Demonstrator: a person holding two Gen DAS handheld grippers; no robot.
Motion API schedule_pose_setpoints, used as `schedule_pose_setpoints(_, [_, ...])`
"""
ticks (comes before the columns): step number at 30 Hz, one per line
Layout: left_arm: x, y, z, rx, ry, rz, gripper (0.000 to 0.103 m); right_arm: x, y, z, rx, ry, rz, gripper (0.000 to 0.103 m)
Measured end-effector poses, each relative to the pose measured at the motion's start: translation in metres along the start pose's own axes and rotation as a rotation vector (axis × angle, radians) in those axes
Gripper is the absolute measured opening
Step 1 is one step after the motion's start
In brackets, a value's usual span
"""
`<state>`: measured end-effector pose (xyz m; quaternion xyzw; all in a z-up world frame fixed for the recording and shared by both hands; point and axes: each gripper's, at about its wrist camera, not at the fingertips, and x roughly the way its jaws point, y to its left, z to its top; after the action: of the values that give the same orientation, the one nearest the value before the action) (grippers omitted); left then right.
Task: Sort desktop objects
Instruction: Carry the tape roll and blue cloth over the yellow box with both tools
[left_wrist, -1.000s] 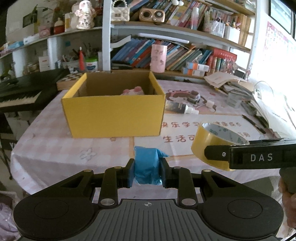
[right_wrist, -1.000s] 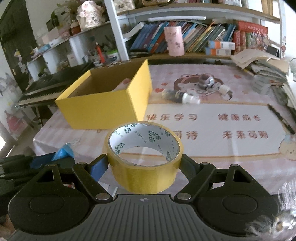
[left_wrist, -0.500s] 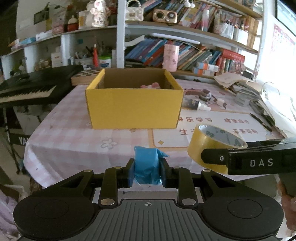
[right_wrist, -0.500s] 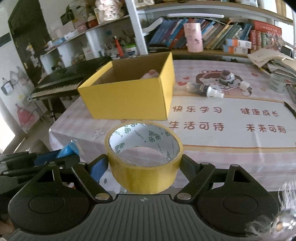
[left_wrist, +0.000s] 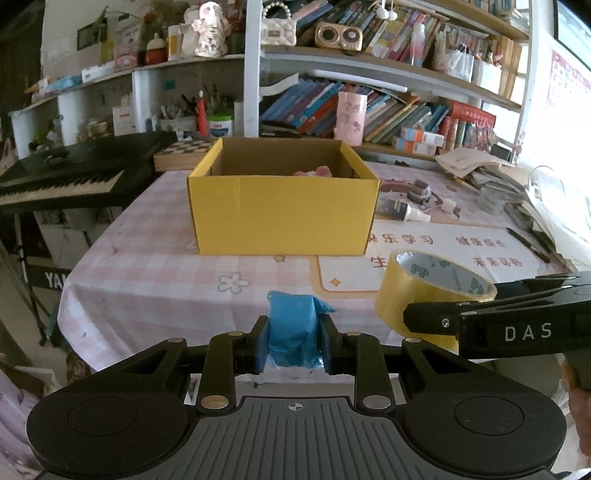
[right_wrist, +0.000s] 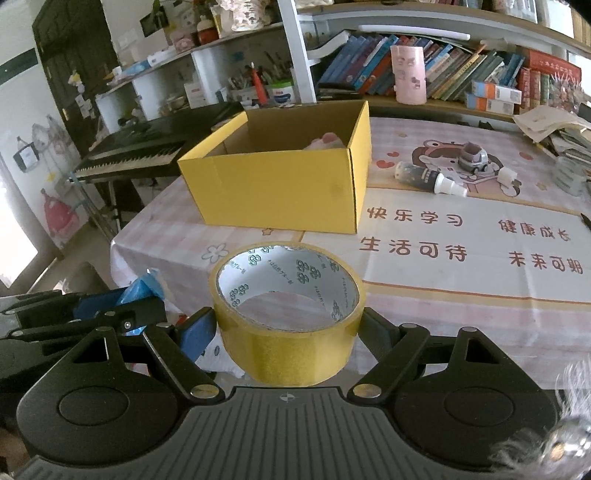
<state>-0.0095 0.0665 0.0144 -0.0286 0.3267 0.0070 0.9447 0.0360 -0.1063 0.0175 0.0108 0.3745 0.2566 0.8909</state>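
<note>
The left hand-held gripper (left_wrist: 293, 341) is clamped on a small blue packet (left_wrist: 292, 332), pinched between both fingers and held in the air short of the desk's near edge. The right hand-held gripper (right_wrist: 286, 325) is closed around a roll of yellow tape (right_wrist: 287, 312), gripped by its outer sides with the open core facing up; green print is seen on the inner core. In the left wrist view the tape roll (left_wrist: 430, 290) and the right tool's black finger marked DAS are seen just to the right of the left hand-held gripper, at about the same height. In the right wrist view the blue packet (right_wrist: 142, 288) is seen to the left, near the tape. Ahead of both grippers, a yellow cardboard box (left_wrist: 282, 212) is standing open on the desk (left_wrist: 155, 280), which is covered by a pink checked cloth; something pink is partly visible inside the box, not identifiable. Beyond and to the right of the box, a dark bottle with a white cap (right_wrist: 428, 177) is lying on its side, with a small grey toy car (right_wrist: 472, 158) just past it. A black keyboard (left_wrist: 62, 173) is seen far left, off the desk.
</note>
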Motion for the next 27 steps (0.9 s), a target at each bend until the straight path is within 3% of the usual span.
schedule_pose_setpoints(27, [0.0076, -0.0041, 0.0075, 0.024, -0.013, -0.037, 0.026, 0.0024, 0.0081, 0.0075, -0.028, -0.001, -0.024, 0.082])
